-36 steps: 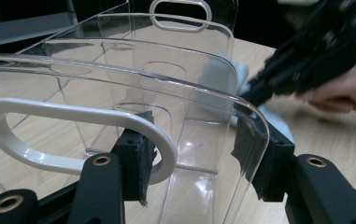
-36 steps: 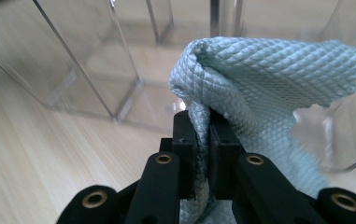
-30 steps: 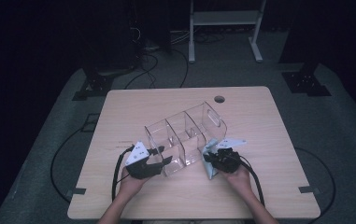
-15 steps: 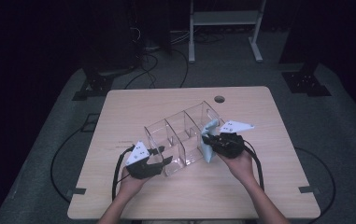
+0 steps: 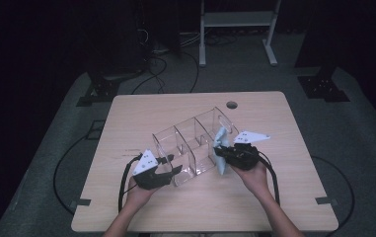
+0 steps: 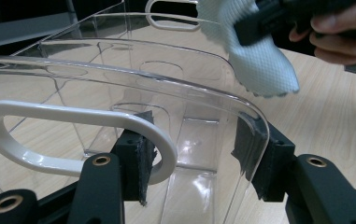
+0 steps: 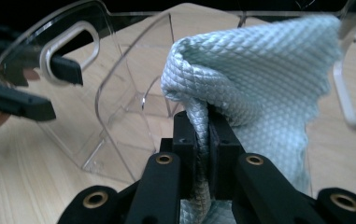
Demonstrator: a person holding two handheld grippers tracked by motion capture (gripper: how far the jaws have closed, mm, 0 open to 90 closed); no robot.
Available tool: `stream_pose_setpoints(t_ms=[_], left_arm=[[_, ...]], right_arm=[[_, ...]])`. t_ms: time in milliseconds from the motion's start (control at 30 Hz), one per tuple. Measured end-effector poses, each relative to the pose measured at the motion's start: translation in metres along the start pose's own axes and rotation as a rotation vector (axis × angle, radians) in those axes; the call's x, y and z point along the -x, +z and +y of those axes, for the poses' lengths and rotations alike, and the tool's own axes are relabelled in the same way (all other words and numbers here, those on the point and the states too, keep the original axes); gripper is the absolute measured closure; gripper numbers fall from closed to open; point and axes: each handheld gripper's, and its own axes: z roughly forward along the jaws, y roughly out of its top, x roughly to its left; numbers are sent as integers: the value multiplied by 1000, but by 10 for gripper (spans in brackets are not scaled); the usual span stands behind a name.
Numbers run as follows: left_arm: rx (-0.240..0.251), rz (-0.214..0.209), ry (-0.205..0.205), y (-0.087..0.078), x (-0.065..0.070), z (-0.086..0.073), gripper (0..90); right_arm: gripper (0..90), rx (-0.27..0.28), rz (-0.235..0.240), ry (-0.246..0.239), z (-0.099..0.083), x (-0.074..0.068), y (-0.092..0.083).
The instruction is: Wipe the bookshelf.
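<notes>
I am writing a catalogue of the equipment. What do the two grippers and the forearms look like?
Both are black: the left gripper and the right gripper each carry a grey three-cornered plate and trail a black cable. The jaws show brass-coloured rivets and dark pads. The forearms are bare; no sleeves show.

Two black handheld grippers are being shown in the high view, the left gripper [image 5: 175, 170] at lower left of centre and the right gripper [image 5: 220, 152] just right of centre. Each is being topped by a pale grey three-cornered plate dotted with small dark marks. A black cable is being trailed in a loop from each body toward the bottom edge. Bare forearms are being seen entering from the bottom, with no sleeves showing. In both gripper views, matte black jaws are being displayed rising from the bottom, brass-coloured ringed screws set into their arms, and dark, rough-textured pads [image 6: 140, 156] fitted on blocky tips.
</notes>
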Motion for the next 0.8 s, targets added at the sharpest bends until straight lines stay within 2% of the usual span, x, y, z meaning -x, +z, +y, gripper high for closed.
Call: stream_pose_setpoints(t_ms=[167, 300, 367, 467, 567, 700, 800], left_arm=[[5, 0, -6, 1, 0, 0, 473], [6, -1, -6, 2, 1, 0, 472], [6, 0, -6, 2, 1, 0, 472], [6, -1, -6, 2, 1, 0, 472], [5, -1, -4, 2, 0, 0, 472], [6, -1, -5, 2, 1, 0, 472], [5, -1, -3, 2, 1, 0, 472]], right_arm=[[830, -57, -15, 18, -22, 5, 8], [830, -110, -18, 63, -43, 13, 23], [830, -144, -26, 55, -50, 14, 31], [829, -180, -28, 68, -57, 15, 38], [829, -174, -31, 57, -54, 13, 36], [828, -111, -28, 42, -40, 7, 24], [829, -112, -26, 48, -43, 7, 27]])
